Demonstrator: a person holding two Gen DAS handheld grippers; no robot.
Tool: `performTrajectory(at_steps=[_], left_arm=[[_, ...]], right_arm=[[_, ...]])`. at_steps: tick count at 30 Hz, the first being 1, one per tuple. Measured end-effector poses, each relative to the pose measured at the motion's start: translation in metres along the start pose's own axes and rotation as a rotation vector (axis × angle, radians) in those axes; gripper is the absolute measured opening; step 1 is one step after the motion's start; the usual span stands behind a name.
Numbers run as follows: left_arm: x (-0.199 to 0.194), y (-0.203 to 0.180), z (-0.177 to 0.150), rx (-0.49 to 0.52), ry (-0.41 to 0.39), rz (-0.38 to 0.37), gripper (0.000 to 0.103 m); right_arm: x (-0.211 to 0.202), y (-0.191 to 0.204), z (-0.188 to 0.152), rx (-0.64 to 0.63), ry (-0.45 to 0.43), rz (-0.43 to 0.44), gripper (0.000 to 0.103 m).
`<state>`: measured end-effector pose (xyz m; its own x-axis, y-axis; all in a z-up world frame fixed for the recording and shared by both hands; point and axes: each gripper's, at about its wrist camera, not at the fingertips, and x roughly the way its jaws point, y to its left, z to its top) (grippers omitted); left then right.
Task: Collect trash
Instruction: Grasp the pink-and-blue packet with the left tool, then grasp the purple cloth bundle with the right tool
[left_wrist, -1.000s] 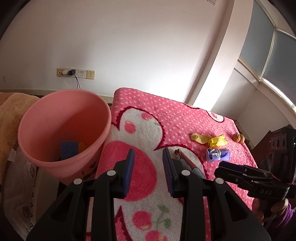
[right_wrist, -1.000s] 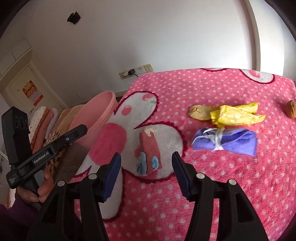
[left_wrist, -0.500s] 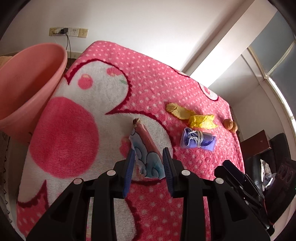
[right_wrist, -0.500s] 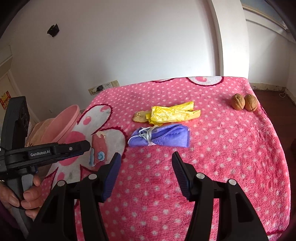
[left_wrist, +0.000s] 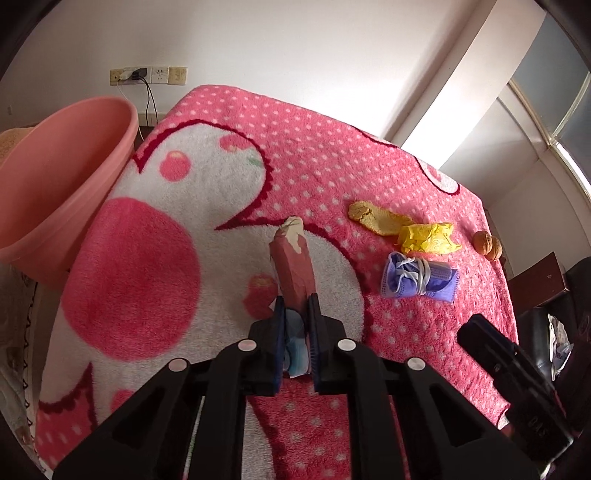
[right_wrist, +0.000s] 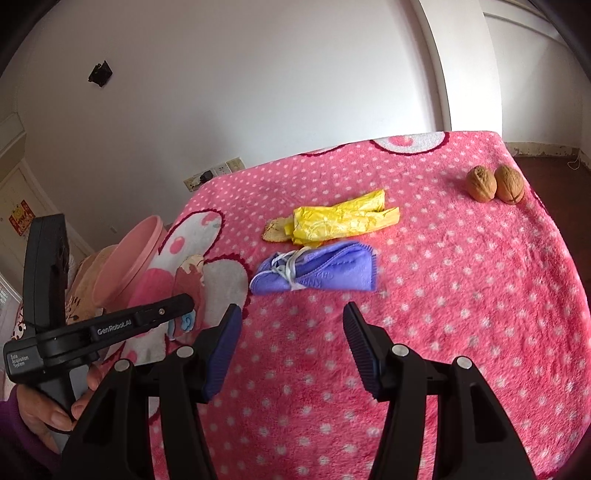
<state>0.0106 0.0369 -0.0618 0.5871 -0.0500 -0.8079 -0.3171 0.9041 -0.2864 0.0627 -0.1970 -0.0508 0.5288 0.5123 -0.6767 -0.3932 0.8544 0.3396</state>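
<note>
My left gripper (left_wrist: 295, 306) is shut on the near end of a long pink snack wrapper (left_wrist: 291, 264) that lies on the pink dotted blanket (left_wrist: 314, 155). The wrapper also shows in the right wrist view (right_wrist: 190, 280). My right gripper (right_wrist: 291, 321) is open and empty, hovering just short of a folded purple face mask (right_wrist: 317, 271). A crumpled yellow wrapper (right_wrist: 340, 221) and a peel piece (right_wrist: 275, 232) lie beyond the mask. The mask (left_wrist: 421, 278) and yellow wrapper (left_wrist: 428, 238) sit right of the left gripper. A pink bin (left_wrist: 62, 177) stands at the blanket's left edge.
Two walnuts (right_wrist: 495, 182) sit near the blanket's far right edge. Wall sockets with a plugged cable (left_wrist: 144, 75) are behind the bin. A folded tan towel (right_wrist: 83, 284) lies beside the bin. The blanket drops off at its right and near edges.
My left gripper swung from over the bin to the pink wrapper and closed on its near end. My right gripper moved right and closer to the purple mask, staying open.
</note>
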Motion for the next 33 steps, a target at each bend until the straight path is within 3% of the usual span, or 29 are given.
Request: performTrajectory(at_steps=[7,14,26,29,33], left_arm=[[-0.008,0.017,0.004,-0.027,-0.024,-0.015,0.011],[-0.017,0.022,0.005,-0.022,-0.050,-0.046,0.011],[-0.026,0.032,0.009,-0.042,-0.079,-0.081,0.011],[-0.029,0.037,0.009,-0.043,-0.087,-0.080,0.011],[-0.033,0.040,0.009,-0.039,-0.092,-0.083,0.011]], right_arm=[[0.022,-0.034,0.037,0.121,0.041,0.032,0.057],[0.051,-0.047,0.034,0.211,0.138,0.064,0.057],[0.027,0.023,-0.004,0.071,0.207,0.210,0.058],[0.021,0.037,-0.009,0.001,0.228,0.194,0.058],[0.007,0.038,-0.009,-0.060,0.188,0.103,0.058]])
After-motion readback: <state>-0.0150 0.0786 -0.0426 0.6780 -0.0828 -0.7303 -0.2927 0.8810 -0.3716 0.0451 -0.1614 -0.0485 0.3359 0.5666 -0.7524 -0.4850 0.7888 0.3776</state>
